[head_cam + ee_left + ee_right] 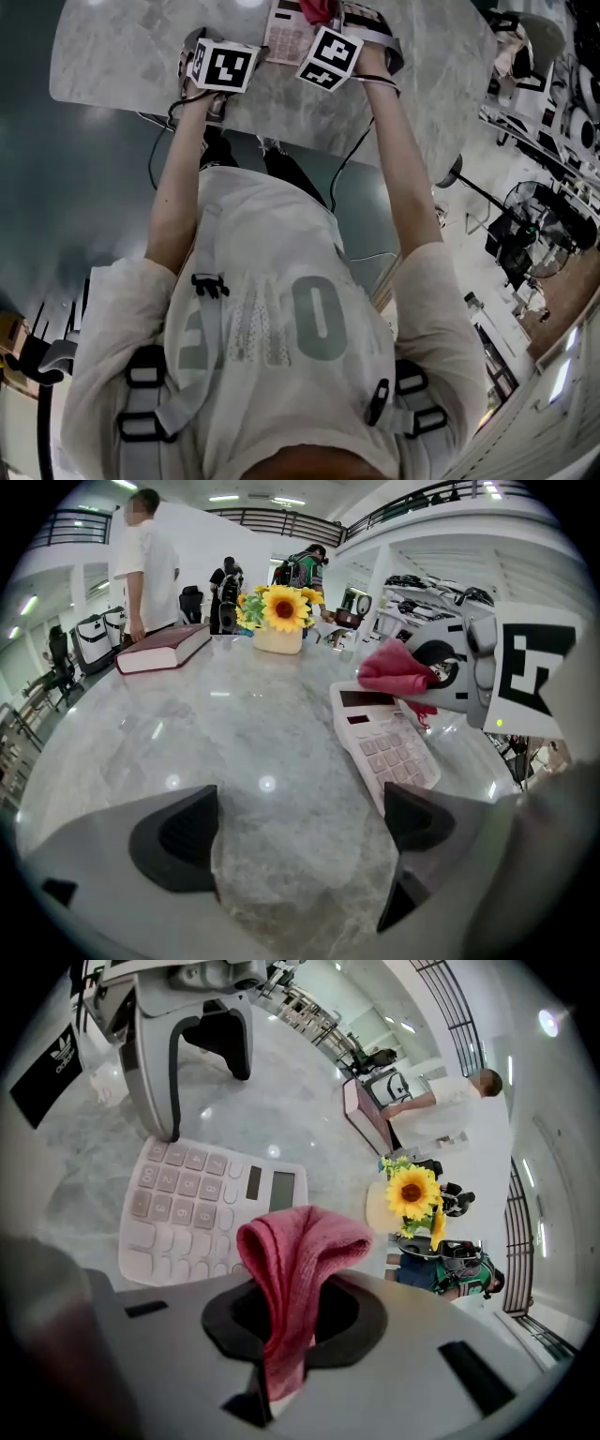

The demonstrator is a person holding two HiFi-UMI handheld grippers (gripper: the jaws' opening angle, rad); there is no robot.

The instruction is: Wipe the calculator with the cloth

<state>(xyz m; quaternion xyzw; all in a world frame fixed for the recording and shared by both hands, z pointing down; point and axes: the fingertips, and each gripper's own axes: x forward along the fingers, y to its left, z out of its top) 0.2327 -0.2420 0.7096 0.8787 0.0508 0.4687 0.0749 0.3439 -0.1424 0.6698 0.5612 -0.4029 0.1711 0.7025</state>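
**Right gripper holds a pink cloth over the calculator; left gripper open beside it**

The right gripper [281,1321] has its jaws clenched on a pink cloth [302,1246]. The cloth bulges forward from the jaws in a folded loop over the display end of the calculator [183,1213]; whether it touches the display cannot be told. The left gripper [300,832] has its jaws spread wide with only bare marble between them, and its right jaw sits just beside the calculator's key end. The white calculator lies flat, keys up, on the marble table [178,747], in from the edge nearest the person. Toward the far edge lie a dark red book [164,649] and a pot of sunflowers [279,616].
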